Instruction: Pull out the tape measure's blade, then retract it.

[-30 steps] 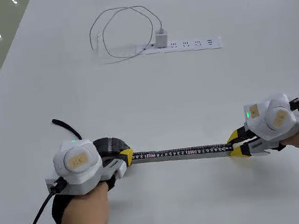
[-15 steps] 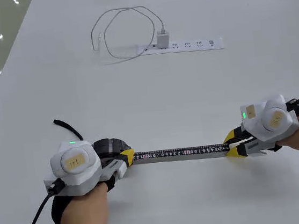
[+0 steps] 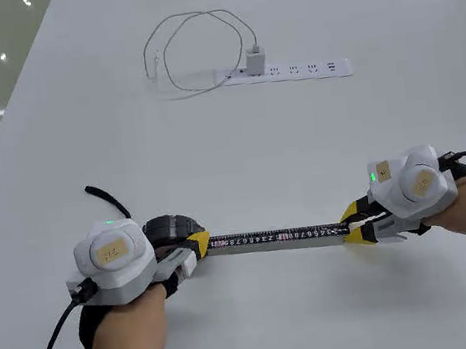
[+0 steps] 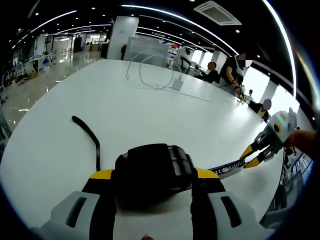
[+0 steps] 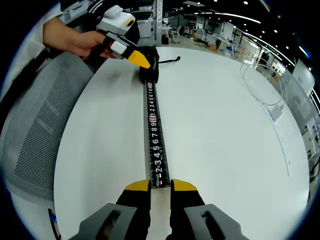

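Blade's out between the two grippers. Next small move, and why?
Probably ease the right gripper toward the case: it pinches the blade tip, the left gripper clamps the case, and the exposed span has shortened since a second ago, so retraction looks underway.

Counting it all up: two tools are working here, the left tool [image 3: 193, 248] and the right tool [image 3: 355, 225]. One tape measure [image 3: 172, 230] is sitting on the one white surface [image 3: 239, 157], with one blade [image 3: 278, 237] sticking out of it and one black strap [image 3: 105, 200] trailing off it. Well beyond the tape measure, one power strip [image 3: 301, 70] is lying with one charger [image 3: 254, 59] sitting in it and one white cable [image 3: 194, 89] looping away. One mesh chair [image 5: 35, 130] is showing in the right gripper view.
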`<state>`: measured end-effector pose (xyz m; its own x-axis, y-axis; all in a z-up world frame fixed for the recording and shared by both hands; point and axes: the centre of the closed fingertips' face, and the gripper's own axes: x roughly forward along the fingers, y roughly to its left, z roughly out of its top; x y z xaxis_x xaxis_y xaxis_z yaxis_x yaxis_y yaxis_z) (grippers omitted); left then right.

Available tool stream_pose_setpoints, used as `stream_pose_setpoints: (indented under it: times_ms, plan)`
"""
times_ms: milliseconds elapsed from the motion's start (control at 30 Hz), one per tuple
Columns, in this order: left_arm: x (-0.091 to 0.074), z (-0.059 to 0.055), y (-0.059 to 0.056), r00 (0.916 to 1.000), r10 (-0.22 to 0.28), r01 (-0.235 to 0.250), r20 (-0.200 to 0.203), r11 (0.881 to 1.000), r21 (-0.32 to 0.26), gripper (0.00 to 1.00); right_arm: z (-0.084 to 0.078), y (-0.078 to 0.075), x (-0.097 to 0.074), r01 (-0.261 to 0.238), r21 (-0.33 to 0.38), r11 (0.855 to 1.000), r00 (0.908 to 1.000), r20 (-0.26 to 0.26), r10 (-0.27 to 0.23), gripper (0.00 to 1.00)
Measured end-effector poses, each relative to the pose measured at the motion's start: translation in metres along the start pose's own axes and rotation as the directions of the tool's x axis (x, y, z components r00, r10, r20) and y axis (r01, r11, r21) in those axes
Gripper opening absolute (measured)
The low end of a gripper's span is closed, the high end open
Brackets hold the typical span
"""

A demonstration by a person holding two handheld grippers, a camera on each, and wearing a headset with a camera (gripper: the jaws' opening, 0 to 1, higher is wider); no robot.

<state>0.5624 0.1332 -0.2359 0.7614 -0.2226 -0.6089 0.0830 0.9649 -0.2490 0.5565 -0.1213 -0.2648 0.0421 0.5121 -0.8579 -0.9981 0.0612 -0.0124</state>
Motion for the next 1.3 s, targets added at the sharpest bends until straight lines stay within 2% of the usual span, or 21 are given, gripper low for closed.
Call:
stream_pose_setpoints:
  times_ms: [400,1300]
  plan:
    - [0.000,0.000,-0.002,1.0000,-0.004,0.003,-0.004,1.000,-0.005,0.56,0.006,0.001,0.004,-0.008,0.008,1.000,0.9999,0.011,0.008,0.10]
    - [0.000,-0.001,-0.001,0.9998,-0.018,0.017,-0.008,1.000,-0.020,0.56,0.032,0.002,0.022,-0.026,-0.003,1.000,0.9990,0.037,0.026,0.10]
